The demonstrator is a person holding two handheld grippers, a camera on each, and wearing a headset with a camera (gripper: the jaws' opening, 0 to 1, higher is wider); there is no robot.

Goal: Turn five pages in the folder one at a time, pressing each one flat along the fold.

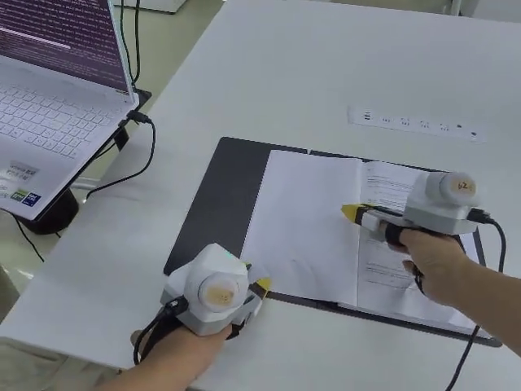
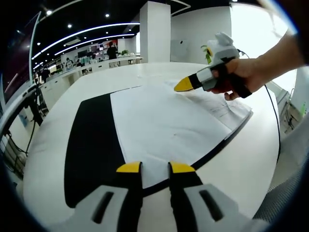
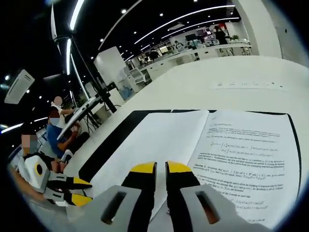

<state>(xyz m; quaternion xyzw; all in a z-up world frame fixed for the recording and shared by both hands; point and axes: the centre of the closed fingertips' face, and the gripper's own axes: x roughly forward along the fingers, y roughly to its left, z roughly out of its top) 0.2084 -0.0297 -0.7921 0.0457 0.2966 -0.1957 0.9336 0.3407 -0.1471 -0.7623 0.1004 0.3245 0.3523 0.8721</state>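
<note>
**Folder** [image 1: 218, 195]: black cover, lying open and flat on the white counter [image 1: 326, 73], right of centre. The left side shows a blank white page [image 1: 301, 220] and the right side a printed page [image 1: 384, 186]. The fold runs between them from far to near.

**Left claw** [image 1: 259, 287]: hand-held at the folder's near left, with its yellow tips at the near edge of the blank page. The jaws are narrowly parted. In the left gripper view the page's near edge shows in the gap, and contact with the paper cannot be told.

**Right claw** [image 1: 352, 213]: hand-held over the right half of the folder and pointing left. Its yellow tips are pressed together into one point at the fold, with nothing seen between them. Whether the tips touch the paper cannot be told.

**Laptop** [image 1: 49, 106]: open at the far left, screen lit, well apart from the folder.

**Cable** [image 1: 134, 171]: black, plugged into the laptop's right side and looping down over the counter's left edge.

**Power strip** [image 1: 415, 125]: white, on the counter beyond the folder's far right.
</note>
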